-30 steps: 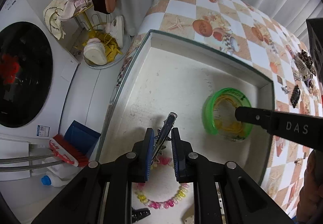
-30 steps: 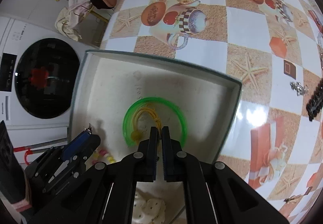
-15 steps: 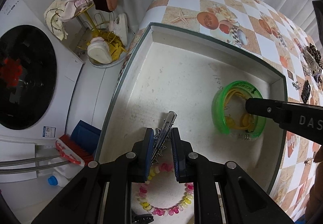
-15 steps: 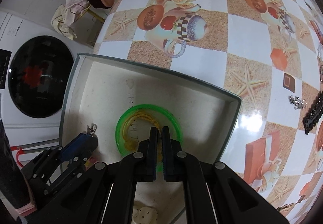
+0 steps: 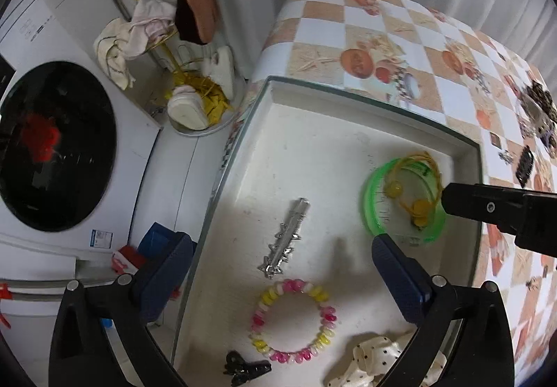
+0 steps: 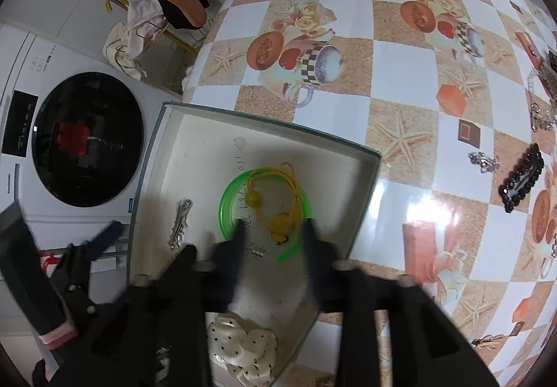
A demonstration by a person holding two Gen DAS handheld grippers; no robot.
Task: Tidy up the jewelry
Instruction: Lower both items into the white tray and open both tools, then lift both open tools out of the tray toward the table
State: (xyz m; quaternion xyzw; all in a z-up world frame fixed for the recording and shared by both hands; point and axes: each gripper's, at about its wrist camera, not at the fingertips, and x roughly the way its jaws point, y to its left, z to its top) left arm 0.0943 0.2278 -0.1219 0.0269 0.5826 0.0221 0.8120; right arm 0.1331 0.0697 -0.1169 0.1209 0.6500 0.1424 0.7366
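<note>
A white tray (image 5: pixel 313 98) sits at the table's left edge. In it lie a silver hair clip (image 5: pixel 286 238), a pink and yellow bead bracelet (image 5: pixel 294 319), a green bangle (image 5: pixel 403 200) with a yellow bead hair tie (image 5: pixel 416 192) inside it, a black claw clip (image 5: pixel 245 368) and a dotted cream bow (image 5: pixel 379 361). My left gripper (image 5: pixel 278 247) is open above the silver clip, empty. My right gripper (image 6: pixel 273 226) is open and blurred over the green bangle (image 6: pixel 264 213) and yellow hair tie (image 6: pixel 278 199), holding nothing.
More jewelry lies on the checked tablecloth at right: a black hair clip (image 6: pixel 522 178) and a small silver piece (image 6: pixel 484 160). A washing machine (image 5: pixel 55 143) and a rack with slippers (image 5: pixel 195 14) stand left of the table, below its edge.
My left gripper opened and let go of the silver hair clip, which now lies in the tray. My right gripper opened, released the yellow hair tie inside the green bangle, and pulled back.
</note>
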